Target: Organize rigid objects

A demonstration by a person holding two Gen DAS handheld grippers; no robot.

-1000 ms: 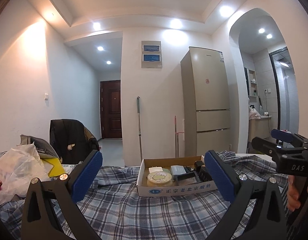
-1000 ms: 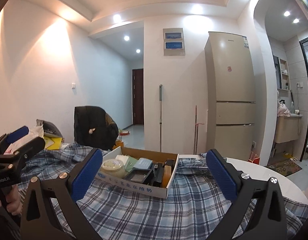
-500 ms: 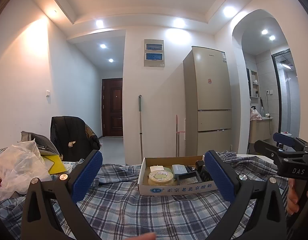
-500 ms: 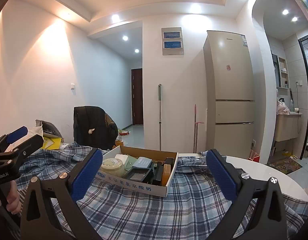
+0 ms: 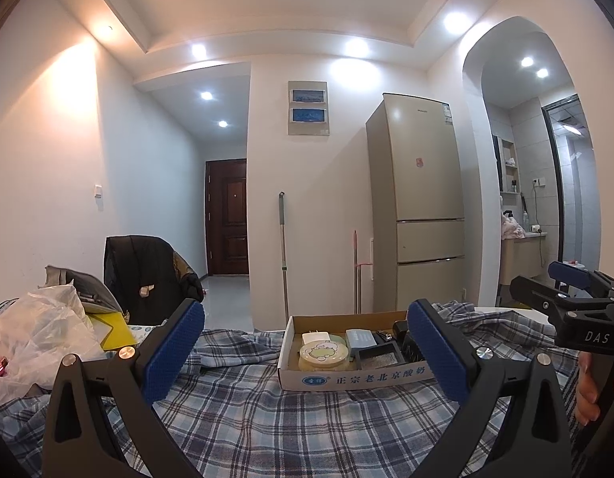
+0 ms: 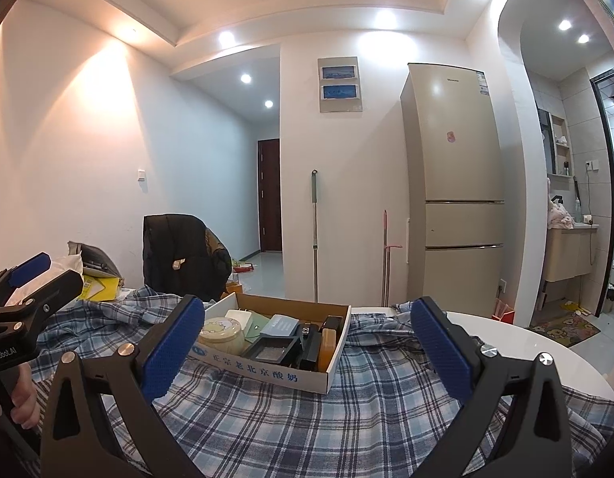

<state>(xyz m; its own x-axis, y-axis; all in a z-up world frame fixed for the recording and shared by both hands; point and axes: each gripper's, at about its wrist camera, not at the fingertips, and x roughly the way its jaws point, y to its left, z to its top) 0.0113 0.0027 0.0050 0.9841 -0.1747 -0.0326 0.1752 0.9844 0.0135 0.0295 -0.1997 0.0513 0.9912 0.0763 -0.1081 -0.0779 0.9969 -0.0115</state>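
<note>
With the round tin (image 5: 322,352), grey case (image 6: 281,324) and black tray (image 6: 271,349) lying packed inside the cardboard box (image 5: 358,376), both the left gripper (image 5: 305,352) and right gripper (image 6: 307,352) hover wide and empty short of it, which seemingly fits either sorting about to start or already finished.

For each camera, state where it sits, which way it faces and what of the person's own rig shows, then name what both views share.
Left wrist: sits on the left gripper, faces level across the plaid cloth to the cardboard box; its blue pads stand apart, and the right gripper with a hand shows at the right edge.
Right wrist: sits on the right gripper, facing the same way from further right; the left gripper shows at the left edge.
Shared: the box, cloth, fridge, mop and dark door.
</note>
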